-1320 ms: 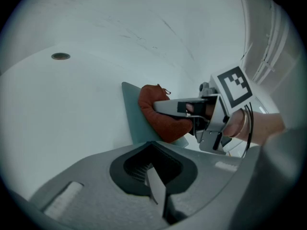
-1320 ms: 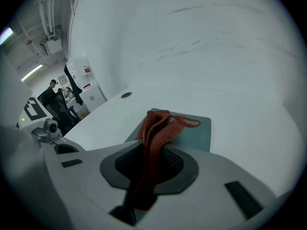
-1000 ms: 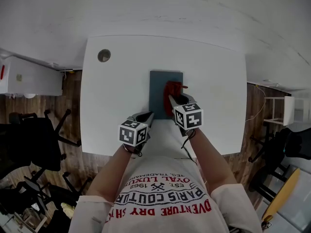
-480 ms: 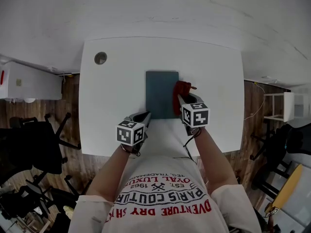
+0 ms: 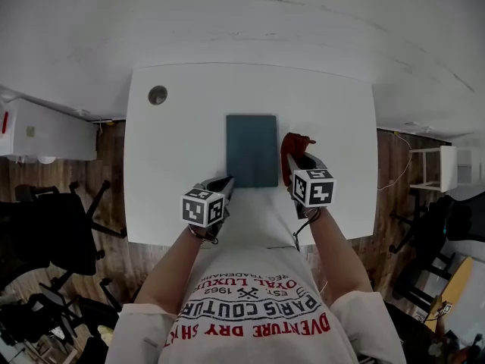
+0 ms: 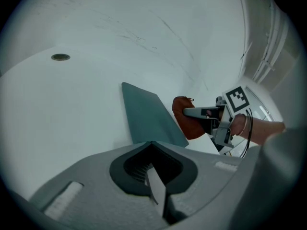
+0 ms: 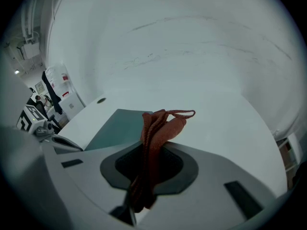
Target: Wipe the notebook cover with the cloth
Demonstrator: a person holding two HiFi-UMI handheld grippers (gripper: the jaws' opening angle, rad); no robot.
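Cloth off the cover; wiping not in contact at this moment.

The right tongs (image 5: 294, 158) are clamped on the reddish cloth (image 5: 291, 144), which bunches upward out of them with a loop at its top; the left tongs (image 5: 228, 182) are pressed together with nothing between them. The notebook (image 5: 252, 150) lies closed and flat on the white worktop (image 5: 174, 165), ahead of the left tongs and just left of the right tongs. The cloth sits just beside the notebook's right edge, not on it. The cover is plain dark teal, matt, with no visible smear, dust or crease. In my judgement a pass is either finished or not yet begun, and the pictures do not settle which; to wipe, the cloth must be brought leftward onto the cover.
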